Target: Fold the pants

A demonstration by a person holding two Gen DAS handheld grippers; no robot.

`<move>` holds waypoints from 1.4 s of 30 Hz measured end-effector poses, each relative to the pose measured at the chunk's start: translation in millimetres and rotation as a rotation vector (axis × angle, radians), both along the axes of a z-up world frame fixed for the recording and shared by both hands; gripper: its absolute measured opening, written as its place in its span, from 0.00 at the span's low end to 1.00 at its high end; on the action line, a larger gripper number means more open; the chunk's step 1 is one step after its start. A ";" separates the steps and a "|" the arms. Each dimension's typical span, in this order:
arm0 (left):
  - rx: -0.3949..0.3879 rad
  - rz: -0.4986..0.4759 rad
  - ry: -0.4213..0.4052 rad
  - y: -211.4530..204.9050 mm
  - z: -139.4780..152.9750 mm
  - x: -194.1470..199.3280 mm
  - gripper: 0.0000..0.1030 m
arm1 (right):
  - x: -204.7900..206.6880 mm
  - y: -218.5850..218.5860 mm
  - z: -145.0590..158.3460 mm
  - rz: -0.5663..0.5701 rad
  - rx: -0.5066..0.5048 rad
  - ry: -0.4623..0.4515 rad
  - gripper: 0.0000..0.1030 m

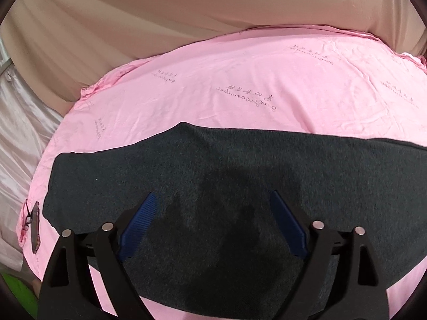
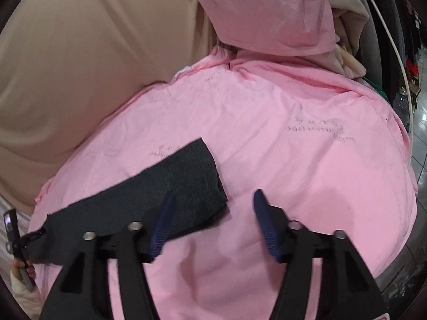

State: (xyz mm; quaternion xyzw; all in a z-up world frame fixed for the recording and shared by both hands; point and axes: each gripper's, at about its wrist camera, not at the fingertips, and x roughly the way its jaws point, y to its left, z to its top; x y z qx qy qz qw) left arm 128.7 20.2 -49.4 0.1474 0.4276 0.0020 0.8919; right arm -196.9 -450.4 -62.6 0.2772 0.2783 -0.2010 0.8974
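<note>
A: What's the biggest thing there?

B: A pink sheet [image 1: 267, 80] with faint script printed on it, spread over the whole work surface. Beige cloth [image 1: 133, 13] hangs behind it.

A: And the pants?

B: The pants [image 1: 213, 173] are dark grey and lie flat on the sheet as one long folded band. In the left wrist view they stretch right across the lower half. In the right wrist view only one end shows, a ribbed stretch with a squared edge, lying left of centre.

A: The left gripper?

B: The left gripper [image 1: 212, 224] hangs over the middle of the band, its jaws spread wide, both blue pads clear of the cloth. It has hold of nothing.

A: The right gripper?

B: The right gripper [image 2: 213, 224] has its jaws well apart too. Its left pad sits over the ribbed end, its right pad over bare sheet, and nothing is gripped.

A: Anything smaller?

B: A hand [image 2: 22, 268] at the far left edge of the right wrist view, holding a dark handle.
</note>
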 end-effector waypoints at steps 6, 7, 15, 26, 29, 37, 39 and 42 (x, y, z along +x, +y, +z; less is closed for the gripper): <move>-0.007 0.018 -0.048 0.9 5.9 -18.9 0.83 | 28.4 2.3 -24.1 0.017 0.104 0.049 0.67; -0.006 0.023 -0.057 2.0 7.2 -21.0 0.83 | 31.2 6.2 -25.6 0.021 0.107 0.049 0.67; -0.018 0.028 -0.080 13.0 10.6 -29.3 0.86 | 56.5 29.6 -27.6 -0.015 0.061 0.138 0.24; -0.075 0.019 -0.065 35.7 9.4 -33.9 0.86 | 71.8 86.3 26.8 0.090 0.070 -0.012 0.14; -0.093 0.018 -0.064 43.5 9.6 -33.7 0.86 | 94.2 119.6 50.8 0.177 0.044 -0.052 0.13; -0.128 0.057 -0.073 82.1 10.0 -37.4 0.86 | 176.9 229.6 92.6 0.468 -0.001 -0.104 0.13; -0.129 0.078 -0.073 96.2 8.6 -37.7 0.86 | 196.0 257.5 93.1 0.529 -0.013 -0.095 0.13; -0.129 0.105 -0.070 112.9 6.3 -37.0 0.86 | 222.7 295.9 86.4 0.611 -0.015 -0.074 0.12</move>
